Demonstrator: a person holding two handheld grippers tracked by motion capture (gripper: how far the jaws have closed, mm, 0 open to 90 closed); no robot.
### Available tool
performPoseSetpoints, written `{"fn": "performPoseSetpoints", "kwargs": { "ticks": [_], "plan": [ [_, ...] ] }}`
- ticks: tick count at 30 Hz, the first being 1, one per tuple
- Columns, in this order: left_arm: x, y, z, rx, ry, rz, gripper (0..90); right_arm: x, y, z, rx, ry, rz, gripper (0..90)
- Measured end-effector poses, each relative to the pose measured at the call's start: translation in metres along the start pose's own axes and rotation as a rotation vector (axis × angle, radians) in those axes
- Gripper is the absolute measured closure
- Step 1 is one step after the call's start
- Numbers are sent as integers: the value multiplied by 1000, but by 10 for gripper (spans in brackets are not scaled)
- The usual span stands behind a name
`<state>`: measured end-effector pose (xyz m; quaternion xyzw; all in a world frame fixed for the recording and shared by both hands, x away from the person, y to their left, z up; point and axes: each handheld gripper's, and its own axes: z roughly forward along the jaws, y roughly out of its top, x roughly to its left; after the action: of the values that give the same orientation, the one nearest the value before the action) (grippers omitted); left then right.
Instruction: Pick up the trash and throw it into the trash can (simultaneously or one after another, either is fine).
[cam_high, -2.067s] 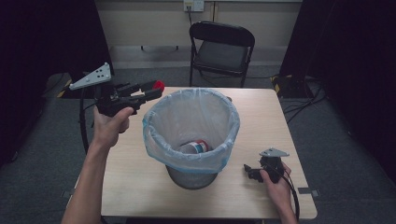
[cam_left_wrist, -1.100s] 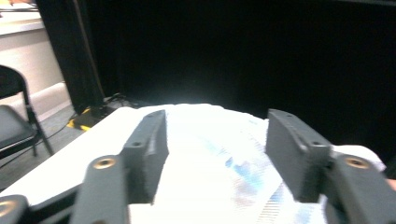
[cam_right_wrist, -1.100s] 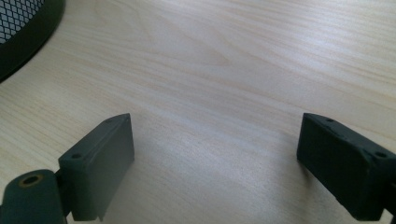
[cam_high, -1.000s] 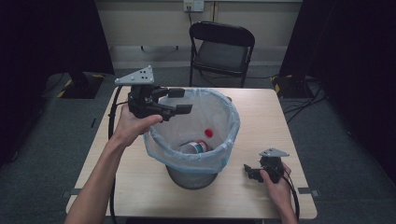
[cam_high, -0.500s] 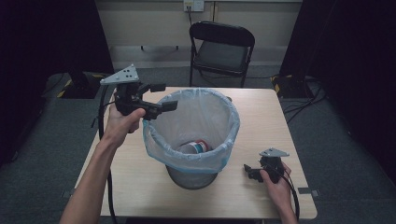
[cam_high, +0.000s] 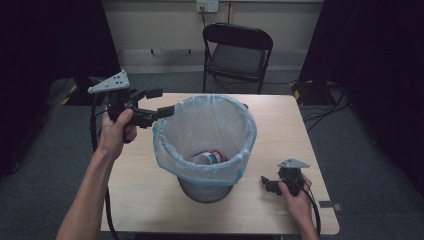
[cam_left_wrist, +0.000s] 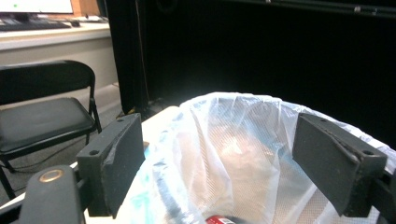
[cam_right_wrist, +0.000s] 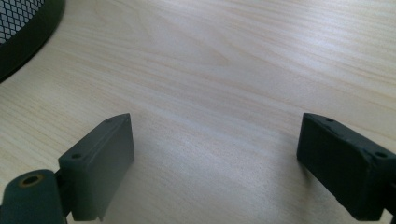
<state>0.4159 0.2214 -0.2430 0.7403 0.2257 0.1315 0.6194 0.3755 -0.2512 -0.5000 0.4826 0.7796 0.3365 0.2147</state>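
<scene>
My table (cam_high: 280, 125) takes up the middle of the high view, pale wood, mostly bare. Behind it at top centre there's a black folding chair (cam_high: 237, 47), pushed back out of my way I'd guess.

The bin (cam_high: 205, 145) stands mid-table, a dark mesh can with a clear bag (cam_high: 172, 145) folded over the rim. I reckon it's parked dead centre so either arm can reach it. The bag's lip is turned down all round, which is probably what holds it open.

Down in the bin, low centre of the high view, there's a can (cam_high: 209, 157), roundish with a red and teal band. It lies on the bottom, tipped on its side as far as I can tell. There's printing on it but I can't read any of it, too small and dim. A sliver of red shows at the bottom edge of the left gripper view too.

My left gripper (cam_high: 160, 102) is up at the left of the high view, held in the air just at the bin's rim, jaws wide apart and empty, pointed over the opening.

My right gripper (cam_high: 265, 184) sits at lower right, resting on the table beside the bin, jaws also spread with only bare wood between them. Looks parked to me.
</scene>
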Motion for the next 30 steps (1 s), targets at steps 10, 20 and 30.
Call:
{"fn": "performPoseSetpoints", "kwargs": {
  "ticks": [10,20,30],
  "plan": [
    [9,-12,-19,28,52,-16,168,0,0,0,0,0,0,101],
    [25,-28,-41,27,85,-68,161,0,0,0,0,0,0,101],
    [34,-45,-58,65,139,-87,171,0,0,0,0,0,0,101]
  ]
}}
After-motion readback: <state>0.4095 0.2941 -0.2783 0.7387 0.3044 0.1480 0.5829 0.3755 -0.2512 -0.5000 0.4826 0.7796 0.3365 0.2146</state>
